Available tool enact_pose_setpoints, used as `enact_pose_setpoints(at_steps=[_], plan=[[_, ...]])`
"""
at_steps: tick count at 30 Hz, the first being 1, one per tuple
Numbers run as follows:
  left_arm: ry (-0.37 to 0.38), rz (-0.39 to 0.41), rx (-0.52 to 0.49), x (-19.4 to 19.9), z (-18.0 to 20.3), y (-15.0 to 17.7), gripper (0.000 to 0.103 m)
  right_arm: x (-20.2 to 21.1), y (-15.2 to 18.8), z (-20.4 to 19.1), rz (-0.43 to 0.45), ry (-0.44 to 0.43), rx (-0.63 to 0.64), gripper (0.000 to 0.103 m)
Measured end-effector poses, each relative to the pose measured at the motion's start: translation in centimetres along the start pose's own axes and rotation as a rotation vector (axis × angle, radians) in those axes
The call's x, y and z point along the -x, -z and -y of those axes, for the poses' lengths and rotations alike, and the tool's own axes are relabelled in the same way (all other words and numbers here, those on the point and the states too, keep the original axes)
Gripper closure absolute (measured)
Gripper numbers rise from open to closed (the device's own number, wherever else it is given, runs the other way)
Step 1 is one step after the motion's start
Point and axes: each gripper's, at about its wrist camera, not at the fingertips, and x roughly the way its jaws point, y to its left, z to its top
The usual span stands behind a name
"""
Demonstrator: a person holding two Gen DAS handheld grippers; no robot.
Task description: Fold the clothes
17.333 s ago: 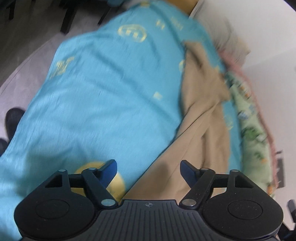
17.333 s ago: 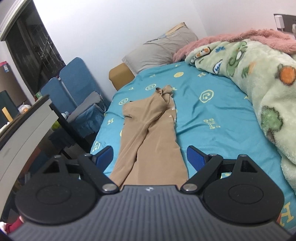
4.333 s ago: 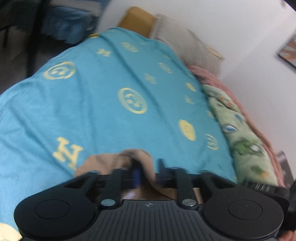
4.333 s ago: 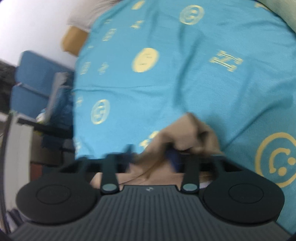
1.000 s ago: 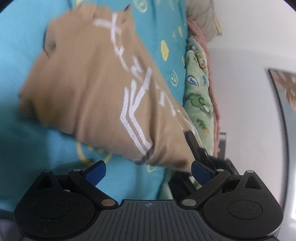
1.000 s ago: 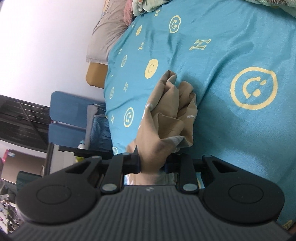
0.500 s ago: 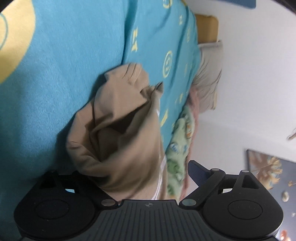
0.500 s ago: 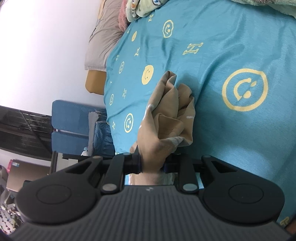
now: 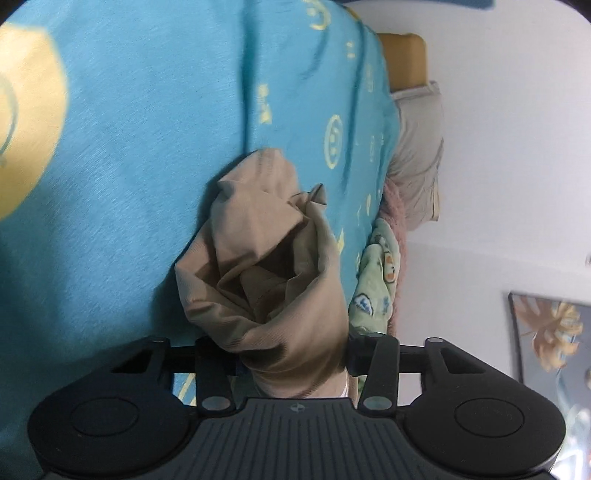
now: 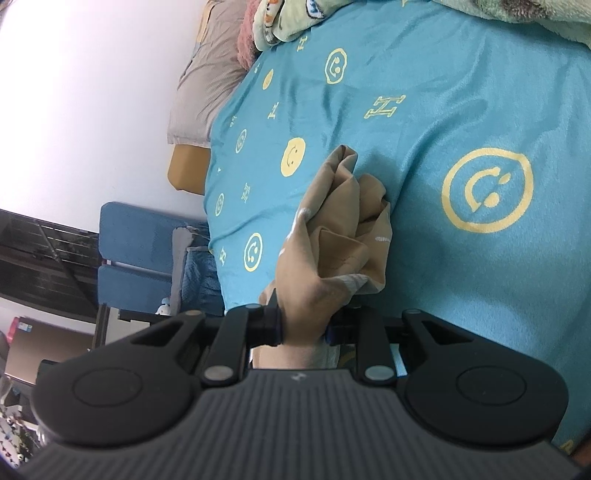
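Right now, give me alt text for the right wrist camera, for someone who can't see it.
The right gripper is shut on a bunched tan garment over a blue bedsheet printed with yellow smiley faces. A grey pillow and a green blanket lie at the far end, and a blue chair stands beside the bed.

Black right tongs pinch a bunched tan garment, whose far end rests on a bed's teal sheet printed with yellow smiley faces. A grey pillow and a green patterned blanket lie beyond.
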Motion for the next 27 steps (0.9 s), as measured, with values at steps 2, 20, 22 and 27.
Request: enact_pose_setpoints(at_steps=[2,20,22,27], plan=[[0.0,-0.002,-0.04,0.1,1.0,0.3,0.065,0.3,0.0,-0.1,0.008,0.003,0.004,0.079],[-0.037,-0.278,-0.42,-10.1,26.3,12.6,0.072,15.2,-16.7,-4.3,0.224,-0.112,-0.083,0.079],[-0.019,-0.327,-0.464,-13.4,29.6,15.6,0.073,17.6,-20.9,-5.7,0.292,-0.095,-0.036,0.079],[0.091,-0.4,-0.632,-19.8,37.2,24.5,0.073,23.4,-31.2,-8.9,0.489,-0.064,0.119,0.079]])
